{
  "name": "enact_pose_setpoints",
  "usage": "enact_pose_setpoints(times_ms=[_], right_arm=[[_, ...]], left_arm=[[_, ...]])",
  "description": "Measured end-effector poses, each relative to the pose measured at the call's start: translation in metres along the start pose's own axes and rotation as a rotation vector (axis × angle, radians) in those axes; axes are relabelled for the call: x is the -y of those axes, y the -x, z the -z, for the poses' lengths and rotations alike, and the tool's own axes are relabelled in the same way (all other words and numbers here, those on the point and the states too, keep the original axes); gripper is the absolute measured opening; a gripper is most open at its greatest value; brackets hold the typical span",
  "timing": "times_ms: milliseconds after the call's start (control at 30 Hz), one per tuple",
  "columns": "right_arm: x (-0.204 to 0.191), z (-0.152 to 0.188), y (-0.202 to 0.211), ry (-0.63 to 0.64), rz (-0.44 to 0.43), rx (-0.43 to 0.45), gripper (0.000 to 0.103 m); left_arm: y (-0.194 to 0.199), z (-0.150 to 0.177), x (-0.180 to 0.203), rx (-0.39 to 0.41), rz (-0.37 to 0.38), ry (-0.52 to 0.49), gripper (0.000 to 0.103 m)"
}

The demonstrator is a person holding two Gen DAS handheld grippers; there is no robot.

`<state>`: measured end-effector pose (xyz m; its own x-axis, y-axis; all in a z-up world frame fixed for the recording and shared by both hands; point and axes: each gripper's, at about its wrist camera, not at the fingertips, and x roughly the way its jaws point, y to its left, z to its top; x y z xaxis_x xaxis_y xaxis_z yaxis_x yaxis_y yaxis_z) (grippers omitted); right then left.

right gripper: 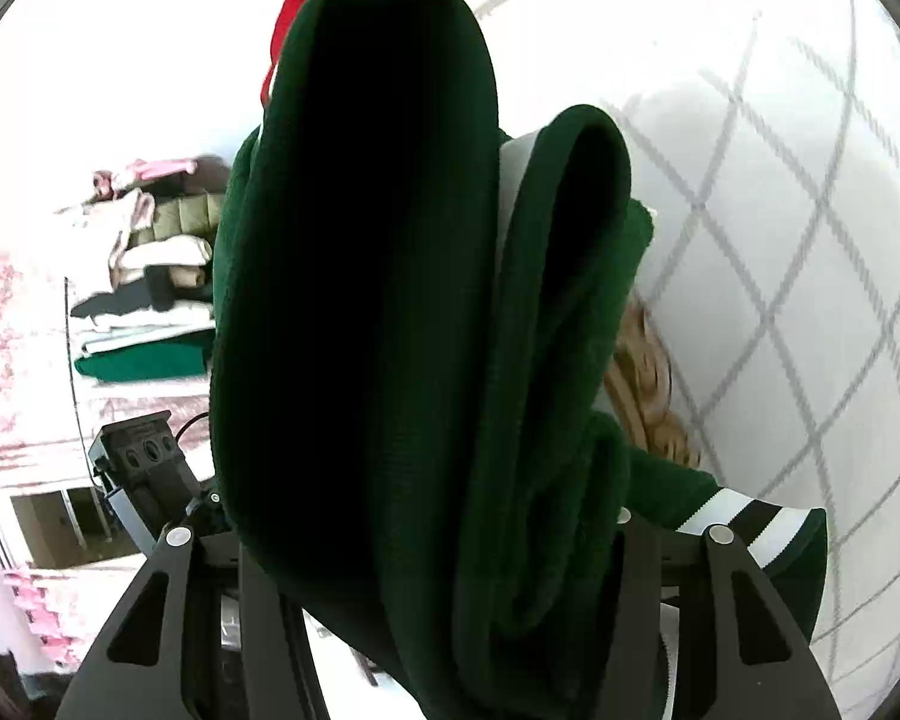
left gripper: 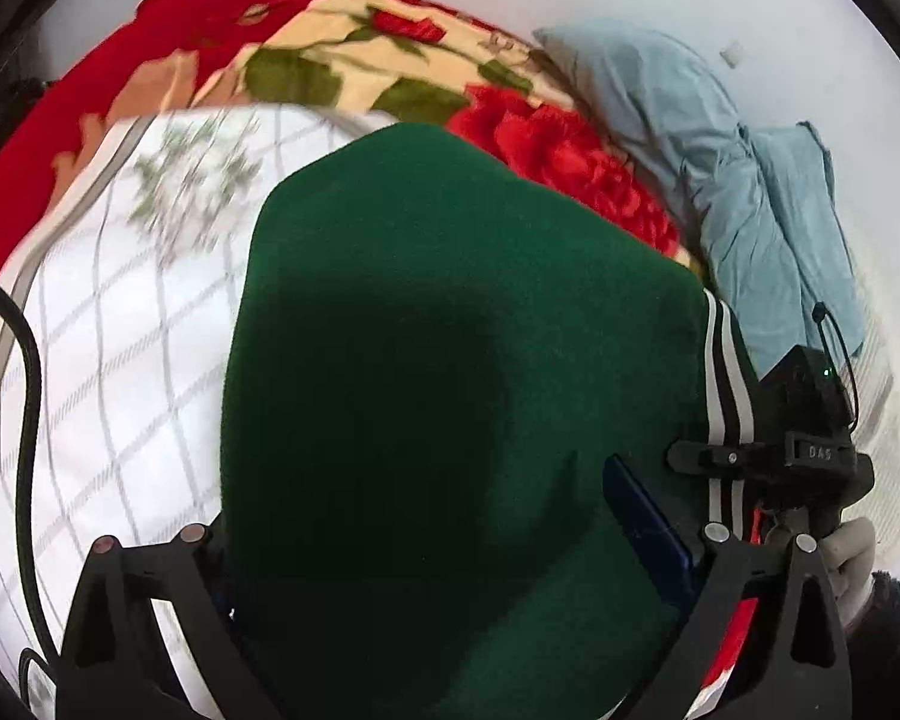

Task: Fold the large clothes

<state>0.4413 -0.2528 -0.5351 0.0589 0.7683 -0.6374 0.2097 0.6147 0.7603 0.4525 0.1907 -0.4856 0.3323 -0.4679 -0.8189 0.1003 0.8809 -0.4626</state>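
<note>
My left gripper (left gripper: 450, 618) has black struts with silver screws; at four o'clock, seemingly a pale-gloved hand (left gripper: 852, 558).

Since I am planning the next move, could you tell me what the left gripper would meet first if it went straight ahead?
Most likely the green garment itself: it fills the space between the left gripper fingers and ahead. Depth beyond it is unclear.

One green garment (left gripper: 450, 360), two blankets (left gripper: 342, 54), perhaps one blue pillow (left gripper: 660, 96), two tongs (right gripper: 438, 552).

Legible text: raised letters "DAS" on the black body of the right gripper (left gripper: 771, 462), left wrist view. Nothing else readable.
</note>
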Motion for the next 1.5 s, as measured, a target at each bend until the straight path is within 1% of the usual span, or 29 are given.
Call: enact_pose_setpoints(times_ms=[67, 167, 200, 333, 367, 433, 467, 533, 600, 633, 700, 800, 833, 867, 933, 967, 1000, 1067, 1100, 1133, 1167, 1233, 1300, 1367, 1400, 1467, 1500], right_arm=[[-0.006, -0.031, 0.009, 0.004, -0.003, 0.018, 0.057], [-0.015, -0.089, 0.022, 0.014, -0.007, 0.042, 0.057], [-0.020, -0.110, 0.019, 0.014, -0.007, 0.048, 0.057], [-0.032, -0.208, 0.026, 0.026, -0.001, 0.058, 0.057], [-0.036, -0.228, 0.020, 0.028, 0.001, 0.059, 0.057], [-0.039, -0.284, 0.010, 0.036, 0.007, 0.055, 0.057], [-0.040, -0.306, 0.001, 0.033, 0.004, 0.052, 0.057], [-0.036, -0.357, -0.011, 0.034, 0.017, 0.047, 0.057], [-0.032, -0.392, -0.035, 0.025, 0.041, 0.039, 0.057], [-0.030, -0.404, -0.049, 0.023, 0.058, 0.032, 0.057], [-0.018, -0.430, -0.068, 0.007, 0.119, 0.013, 0.057], [-0.007, -0.450, -0.074, 0.004, 0.136, -0.003, 0.059], [-0.007, -0.454, -0.074, 0.021, 0.147, -0.009, 0.060], [-0.004, -0.445, -0.074, 0.037, 0.167, -0.011, 0.063], [-0.006, -0.435, -0.071, 0.072, 0.235, 0.005, 0.066], [-0.008, -0.434, -0.068, 0.083, 0.262, 0.016, 0.069], [-0.016, -0.430, -0.065, 0.103, 0.316, 0.041, 0.072], [-0.030, -0.416, -0.061, 0.155, 0.419, 0.088, 0.074], [-0.039, -0.407, -0.058, 0.184, 0.486, 0.115, 0.078], [-0.053, -0.396, -0.062, 0.198, 0.528, 0.133, 0.079], [-0.065, -0.376, -0.064, 0.233, 0.603, 0.167, 0.079], [-0.096, -0.361, -0.067, 0.285, 0.733, 0.223, 0.080], [-0.105, -0.327, -0.070, 0.301, 0.807, 0.248, 0.079], [-0.118, -0.288, -0.066, 0.293, 0.842, 0.273, 0.080], [-0.125, -0.272, -0.064, 0.292, 0.867, 0.288, 0.085], [-0.142, -0.235, -0.056, 0.296, 0.914, 0.319, 0.103], [-0.152, -0.219, -0.050, 0.301, 0.941, 0.342, 0.103]], left_arm=[[-0.006, -0.026, 0.012, 0.014, 0.002, -0.011, 0.100], [-0.020, -0.070, 0.025, 0.034, 0.023, -0.006, 0.100], [-0.028, -0.088, 0.028, 0.040, 0.029, -0.003, 0.100], [-0.060, -0.153, 0.034, 0.053, 0.028, -0.019, 0.100], [-0.065, -0.164, 0.033, 0.054, 0.025, -0.028, 0.100], [-0.084, -0.192, 0.031, 0.056, 0.007, -0.039, 0.100], [-0.098, -0.209, 0.027, 0.052, 0.002, -0.043, 0.100], [-0.121, -0.228, 0.018, 0.034, -0.014, -0.036, 0.100], [-0.147, -0.243, 0.007, 0.003, -0.035, -0.033, 0.100], [-0.162, -0.249, 0.002, -0.018, -0.058, -0.042, 0.099], [-0.184, -0.254, -0.006, -0.044, -0.136, -0.081, 0.099], [-0.202, -0.252, -0.019, -0.079, -0.165, -0.099, 0.100], [-0.204, -0.250, -0.020, -0.081, -0.168, -0.108, 0.100], [-0.203, -0.247, -0.019, -0.080, -0.171, -0.116, 0.100], [-0.198, -0.242, -0.017, -0.079, -0.180, -0.111, 0.100], [-0.195, -0.241, -0.016, -0.076, -0.196, -0.106, 0.100], [-0.192, -0.239, -0.014, -0.068, -0.217, -0.098, 0.100], [-0.183, -0.234, -0.008, -0.055, -0.278, -0.089, 0.100], [-0.180, -0.233, -0.005, -0.048, -0.301, -0.085, 0.100], [-0.173, -0.228, -0.001, -0.035, -0.324, -0.086, 0.100], [-0.166, -0.223, 0.004, -0.019, -0.350, -0.097, 0.100], [-0.151, -0.209, 0.018, 0.004, -0.407, -0.122, 0.100], [-0.139, -0.201, 0.027, 0.018, -0.448, -0.131, 0.100], [-0.122, -0.189, 0.039, 0.025, -0.481, -0.126, 0.101], [-0.112, -0.183, 0.045, 0.034, -0.505, -0.120, 0.101], [-0.094, -0.175, 0.057, 0.061, -0.521, -0.116, 0.102], [-0.083, -0.172, 0.064, 0.080, -0.537, -0.113, 0.102]])
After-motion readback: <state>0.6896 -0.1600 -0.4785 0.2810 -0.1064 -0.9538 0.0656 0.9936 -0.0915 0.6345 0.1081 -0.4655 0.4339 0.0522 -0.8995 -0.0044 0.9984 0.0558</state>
